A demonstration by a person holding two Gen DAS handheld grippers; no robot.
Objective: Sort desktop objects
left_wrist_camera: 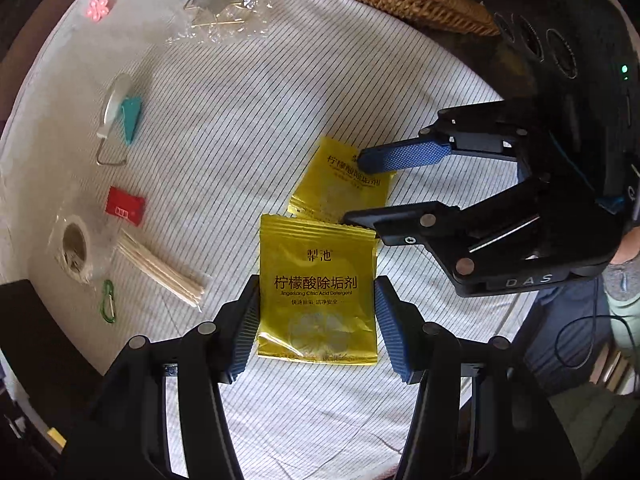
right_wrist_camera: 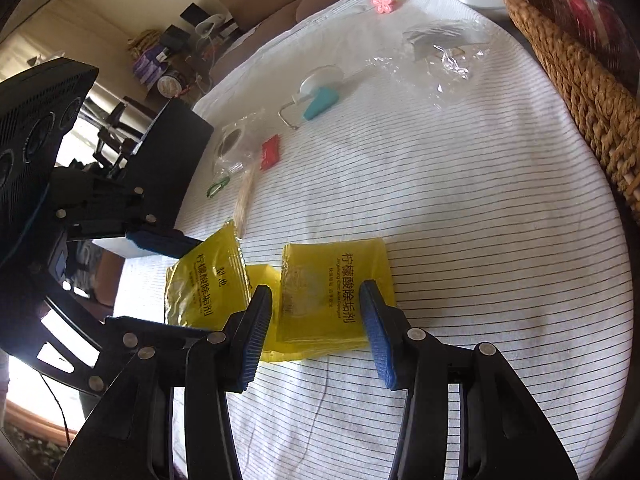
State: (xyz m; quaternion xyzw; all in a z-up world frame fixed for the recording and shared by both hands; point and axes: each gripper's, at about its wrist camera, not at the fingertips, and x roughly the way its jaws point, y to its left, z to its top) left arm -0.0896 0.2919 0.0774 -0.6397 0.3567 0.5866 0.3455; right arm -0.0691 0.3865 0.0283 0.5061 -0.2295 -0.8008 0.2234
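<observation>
Two yellow citric acid detergent sachets lie on the striped white cloth. My left gripper [left_wrist_camera: 318, 326] is open, its blue pads on either side of the near sachet [left_wrist_camera: 318, 292], which tilts up in the right wrist view [right_wrist_camera: 204, 284]. My right gripper [right_wrist_camera: 316, 330] is open over the other sachet [right_wrist_camera: 334, 288], its blue pad resting at that sachet's top corner in the left wrist view [left_wrist_camera: 340, 182]. A third yellow piece [right_wrist_camera: 266, 276] peeks out between the sachets in the right wrist view.
At the left lie a red packet [left_wrist_camera: 125, 206], a bundle of wooden sticks [left_wrist_camera: 160, 268], a tape roll in plastic [left_wrist_camera: 74, 250], a green carabiner [left_wrist_camera: 108, 302], a teal-and-white hook [left_wrist_camera: 120, 116], a pink flower clip [left_wrist_camera: 98, 9] and clear bags [left_wrist_camera: 224, 16]. A wicker basket [right_wrist_camera: 580, 76] stands at the far right.
</observation>
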